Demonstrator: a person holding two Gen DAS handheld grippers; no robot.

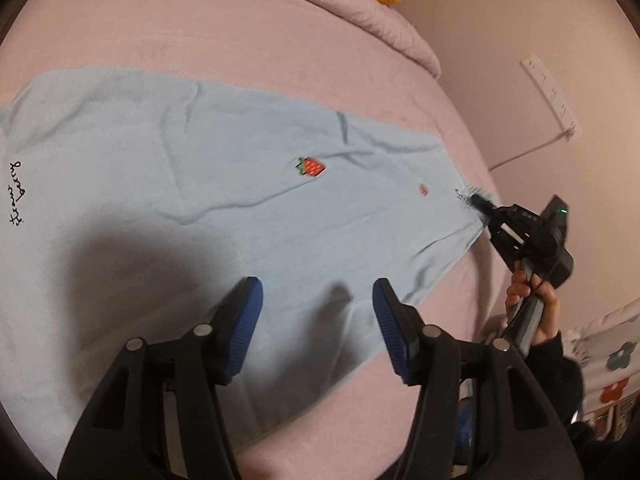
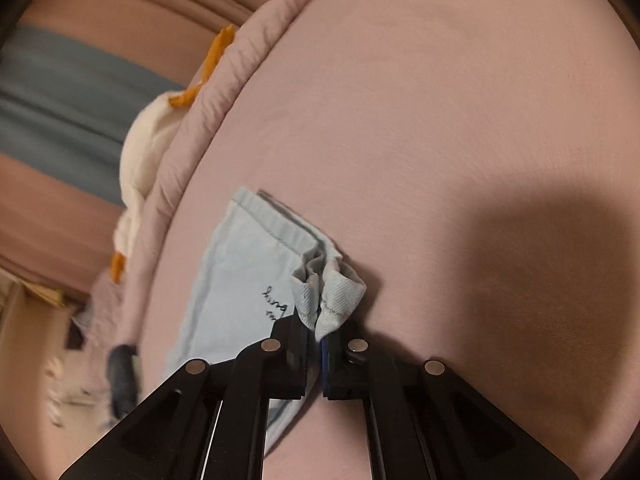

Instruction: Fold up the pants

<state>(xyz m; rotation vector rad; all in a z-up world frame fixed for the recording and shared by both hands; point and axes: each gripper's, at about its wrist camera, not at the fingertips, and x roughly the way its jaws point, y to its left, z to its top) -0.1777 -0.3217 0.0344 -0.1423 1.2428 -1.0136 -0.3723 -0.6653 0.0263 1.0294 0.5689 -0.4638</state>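
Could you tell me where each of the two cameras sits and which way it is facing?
Left wrist: on the open left gripper, looking down along the blue pants on the pink bed; a hand shows.
Right wrist: on the right gripper, shut on the pants' hem.
Shared: pants, bed, right gripper.

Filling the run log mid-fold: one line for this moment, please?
stage: fold pants, start | pants: flat on bed | right gripper: shut on hem corner | left gripper: open above pants, not gripping
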